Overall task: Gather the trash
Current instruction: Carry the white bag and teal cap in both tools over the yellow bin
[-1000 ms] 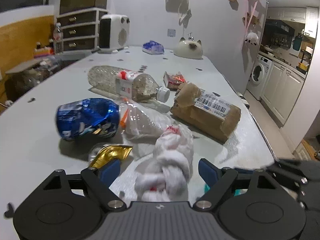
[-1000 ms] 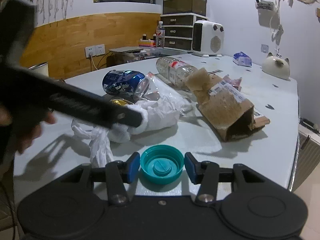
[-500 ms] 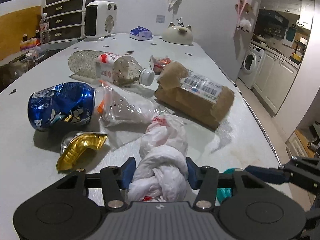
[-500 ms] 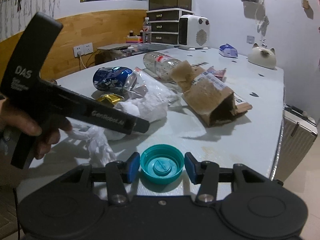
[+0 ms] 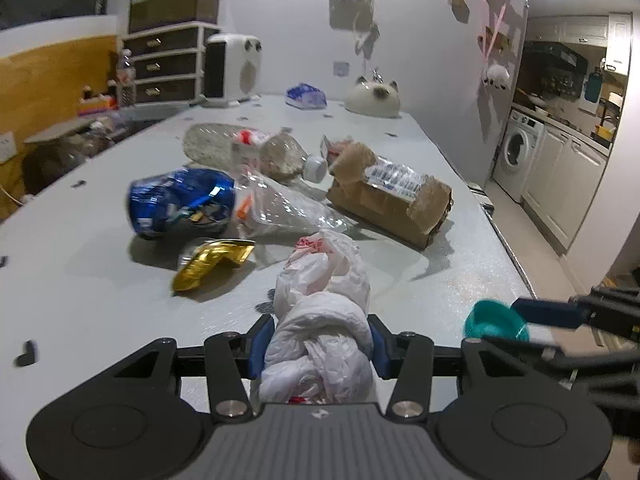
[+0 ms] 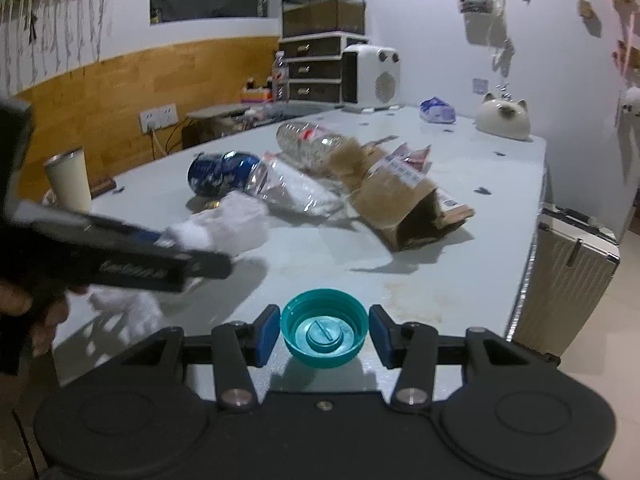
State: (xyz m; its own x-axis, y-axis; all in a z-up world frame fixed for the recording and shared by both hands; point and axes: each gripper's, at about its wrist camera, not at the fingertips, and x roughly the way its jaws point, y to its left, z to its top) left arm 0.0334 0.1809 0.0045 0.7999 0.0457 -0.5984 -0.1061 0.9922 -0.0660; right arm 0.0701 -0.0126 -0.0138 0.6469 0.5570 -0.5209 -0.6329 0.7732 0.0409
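Note:
A knotted white plastic bag (image 5: 324,280) lies on the pale table (image 5: 80,300), its near end between the blue pads of my left gripper (image 5: 318,344). The jaws are closing and the pads press on the bag. My right gripper (image 6: 324,334) is shut on a teal bottle cap (image 6: 324,328), held just above the table's near edge. The left wrist view shows that cap (image 5: 494,322) at the right. Beyond the bag lie a crushed blue can (image 5: 180,200), gold foil (image 5: 212,260), a clear plastic wrapper (image 5: 280,212), a plastic bottle (image 5: 248,152) and a torn cardboard box (image 5: 392,196).
At the table's far end stand a white heater (image 5: 234,70), a cat-shaped figurine (image 5: 374,96), a drawer unit (image 5: 168,64) and a blue packet (image 5: 306,96). A tumbler (image 6: 68,180) stands at the left. A suitcase (image 6: 572,264) stands by the table's right edge.
My left gripper went from wide open around the white bag to closed on it and drew back with it. My right gripper kept the teal cap and shifted a little.

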